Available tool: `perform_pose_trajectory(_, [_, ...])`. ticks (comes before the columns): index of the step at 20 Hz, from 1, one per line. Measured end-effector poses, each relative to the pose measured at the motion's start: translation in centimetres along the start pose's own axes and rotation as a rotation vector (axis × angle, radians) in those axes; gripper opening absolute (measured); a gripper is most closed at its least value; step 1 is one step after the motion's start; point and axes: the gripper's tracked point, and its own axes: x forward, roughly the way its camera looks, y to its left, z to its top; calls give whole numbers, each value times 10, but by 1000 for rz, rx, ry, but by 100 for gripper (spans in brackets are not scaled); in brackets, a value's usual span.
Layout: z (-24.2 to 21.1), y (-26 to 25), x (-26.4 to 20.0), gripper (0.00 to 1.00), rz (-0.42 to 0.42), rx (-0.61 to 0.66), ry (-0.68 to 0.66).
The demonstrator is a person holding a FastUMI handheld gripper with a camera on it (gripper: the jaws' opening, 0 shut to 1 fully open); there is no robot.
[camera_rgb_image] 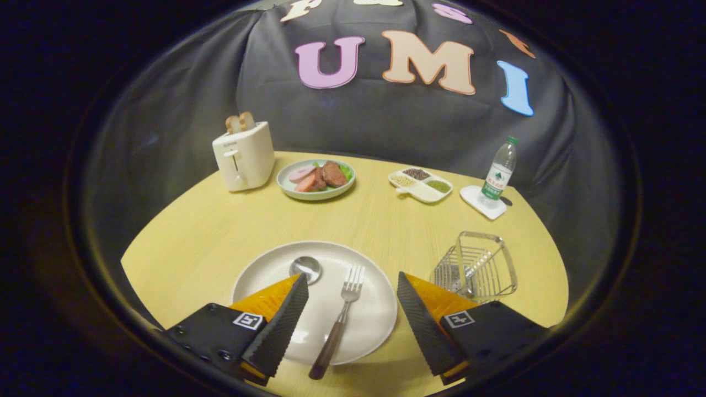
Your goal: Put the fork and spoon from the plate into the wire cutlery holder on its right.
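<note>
Gripper (352, 286) held above the near part of a white plate (375, 320), fingers spread wide and gripping nothing. Fork (339, 322) lying on the plate between the two fingers, tines pointing away, dark handle reaching past the plate's near rim. Spoon (306, 268) also on the plate, just left of the fork, bowl visible beside the tip of the left finger, handle hidden beneath that finger. Wire cutlery holder (477, 264) standing on the pale wooden table (193, 237) just right of the plate, beyond the right finger, apart from the plate. Further back, from left to right: cream toaster (244, 156) with two slices of bread (240, 122) upright in its slots; round green dish (315, 179) of sliced meat and greens just beside the toaster; divided white tray (422, 184) with dark, yellowish and green fillings in separate compartments; clear bottle (499, 171) with a green cap, upright on a small white coaster (482, 203).
</note>
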Motion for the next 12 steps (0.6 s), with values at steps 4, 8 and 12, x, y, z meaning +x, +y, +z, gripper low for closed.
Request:
perform_pose_trajectory(4, [-25,4,9,100,6,5,79])
perform_pose_trajectory(8, [-43,5,13,100,11,-9,138])
perform_pose_trajectory(12, [-55,10,16,92,21,-32,170])
